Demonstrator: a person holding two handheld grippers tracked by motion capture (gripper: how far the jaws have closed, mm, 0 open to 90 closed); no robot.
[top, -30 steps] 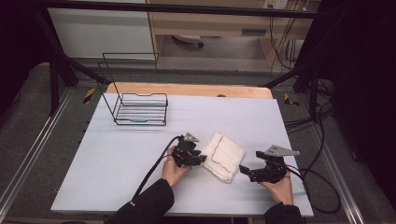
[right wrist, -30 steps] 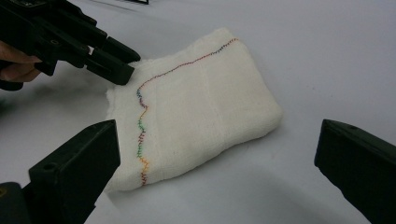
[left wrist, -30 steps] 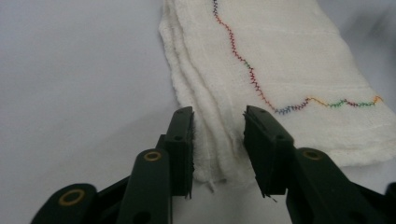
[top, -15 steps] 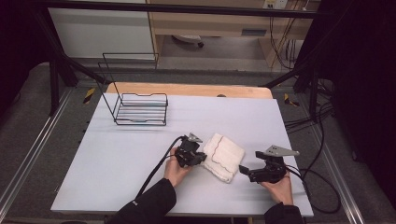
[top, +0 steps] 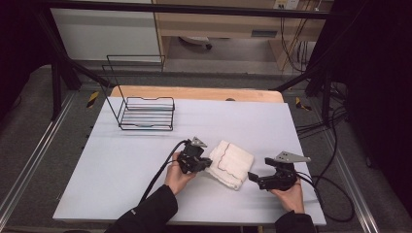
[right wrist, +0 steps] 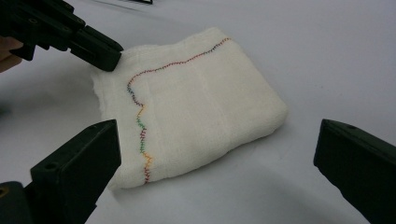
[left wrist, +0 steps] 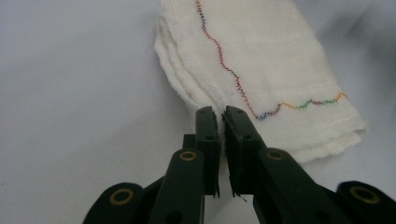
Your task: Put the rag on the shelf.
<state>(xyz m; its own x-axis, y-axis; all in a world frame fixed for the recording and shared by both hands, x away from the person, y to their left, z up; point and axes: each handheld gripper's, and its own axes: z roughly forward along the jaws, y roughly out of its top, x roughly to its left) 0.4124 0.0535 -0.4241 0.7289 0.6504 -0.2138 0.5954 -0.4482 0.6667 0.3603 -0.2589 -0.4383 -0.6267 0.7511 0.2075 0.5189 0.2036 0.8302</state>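
Observation:
A folded white cloth [top: 231,163] with a wavy multicoloured stitched line lies on the white table [top: 116,165], front centre. My left gripper [top: 208,164] is at its left edge. In the left gripper view the jaws [left wrist: 222,114] are pressed almost together on the cloth's [left wrist: 275,70] layered edge. My right gripper [top: 253,176] rests just right of the cloth, open. In the right gripper view its wide-apart jaws [right wrist: 217,135] frame the cloth [right wrist: 196,102] without touching it, and the left gripper [right wrist: 103,57] meets the cloth's far corner.
A black wire basket [top: 145,114] with a tall wire back stands at the table's back left. A wooden board [top: 194,93] runs along the far edge. Cables [top: 160,172] trail from both grippers toward the front and right.
The left gripper has shifted slightly right onto the cloth's edge and its jaws have come together there. The right gripper has stayed in place.

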